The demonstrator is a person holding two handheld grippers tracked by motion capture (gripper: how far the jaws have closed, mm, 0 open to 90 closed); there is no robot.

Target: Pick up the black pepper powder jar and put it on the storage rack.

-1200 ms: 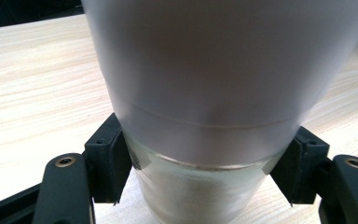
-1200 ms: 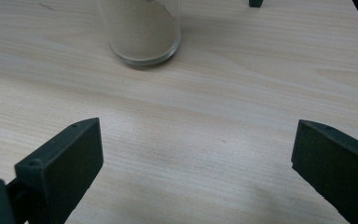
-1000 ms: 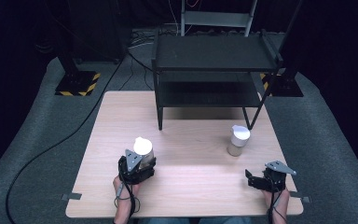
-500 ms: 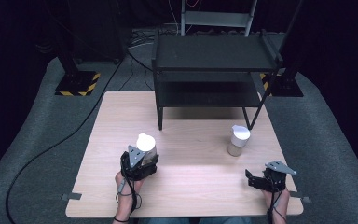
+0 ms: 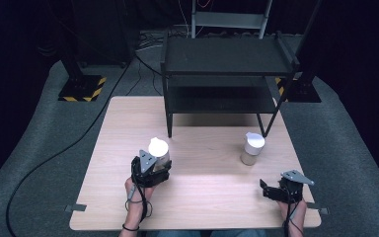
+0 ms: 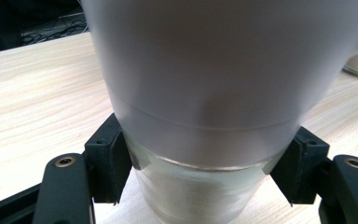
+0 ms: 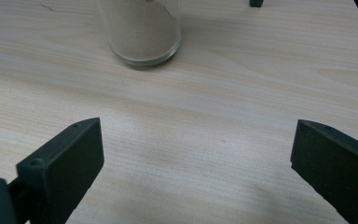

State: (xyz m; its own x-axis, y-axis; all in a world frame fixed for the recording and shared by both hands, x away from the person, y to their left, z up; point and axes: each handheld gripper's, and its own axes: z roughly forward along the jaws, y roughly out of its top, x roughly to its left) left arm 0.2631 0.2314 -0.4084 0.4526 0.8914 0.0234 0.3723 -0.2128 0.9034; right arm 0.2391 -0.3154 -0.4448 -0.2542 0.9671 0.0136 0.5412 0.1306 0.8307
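At the wooden table's (image 5: 202, 197) near left, the left gripper (image 5: 154, 165) clamps a white-lidded glass jar (image 6: 200, 121), while the right gripper (image 7: 198, 158) gapes empty near a second sand-filled jar (image 7: 142, 30).

My left gripper (image 5: 154, 165) sits at about seven o'clock on the tabletop, jaws clamped tight, my forearm reaching up from the near edge. My right gripper (image 5: 275, 189) rests at five o'clock, its jaws spread wide and pointing toward nine o'clock, my hand (image 5: 291, 210) low behind it.
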